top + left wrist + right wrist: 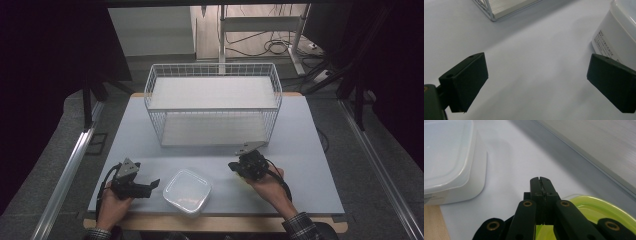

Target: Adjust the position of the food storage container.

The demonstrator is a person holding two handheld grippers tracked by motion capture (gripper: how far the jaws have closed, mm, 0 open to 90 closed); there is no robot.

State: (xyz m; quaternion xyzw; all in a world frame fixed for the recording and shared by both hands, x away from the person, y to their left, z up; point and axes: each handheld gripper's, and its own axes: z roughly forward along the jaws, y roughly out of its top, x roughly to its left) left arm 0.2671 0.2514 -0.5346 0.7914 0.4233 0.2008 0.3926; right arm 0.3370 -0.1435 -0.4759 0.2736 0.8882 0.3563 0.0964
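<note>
Carrying step: the right gripper (239, 169) brings a yellow-green lid (243, 177) toward the clear container (187, 191), lower centre.
High view: left gripper (150, 186) waits lower left; wire basket (213, 102) behind.
Left gripper view: jaws wide apart, empty; container (617, 32) upper right.
Right gripper view: jaws pinched together on the lid (596, 206), lower right.
Next: likely centre it over the container.
</note>
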